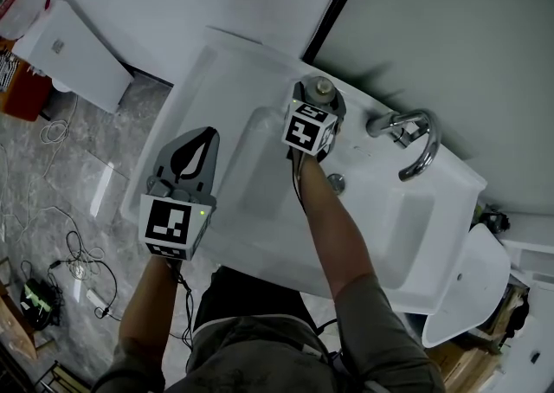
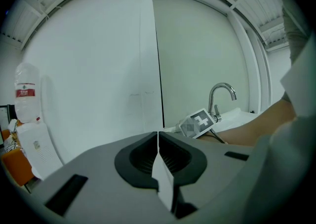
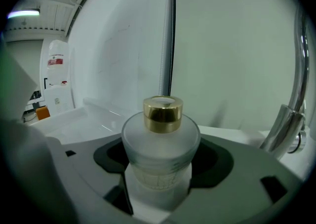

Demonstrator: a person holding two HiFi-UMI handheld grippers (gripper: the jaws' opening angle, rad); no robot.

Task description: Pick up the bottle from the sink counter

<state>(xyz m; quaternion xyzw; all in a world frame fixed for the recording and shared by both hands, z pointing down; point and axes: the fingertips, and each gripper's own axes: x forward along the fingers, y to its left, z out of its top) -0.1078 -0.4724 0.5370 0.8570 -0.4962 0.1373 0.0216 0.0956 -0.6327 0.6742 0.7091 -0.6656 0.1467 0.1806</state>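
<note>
Left gripper (image 2: 158,136) closed, empty; faucet (image 2: 212,100) beyond.

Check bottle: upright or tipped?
Upright. Right gripper view: the bottle stands vertical between the jaws, gold cap on top, pointing straight up.

Left gripper (image 1: 201,142) and right gripper (image 1: 321,90) are grey with dark pads (image 2: 133,163); each bears a black-and-white marker cube (image 1: 176,225); the left one shows a green light (image 1: 201,214). Black cables (image 1: 299,185) trail the arms; sleeves (image 1: 381,331) are grey and short.
</note>
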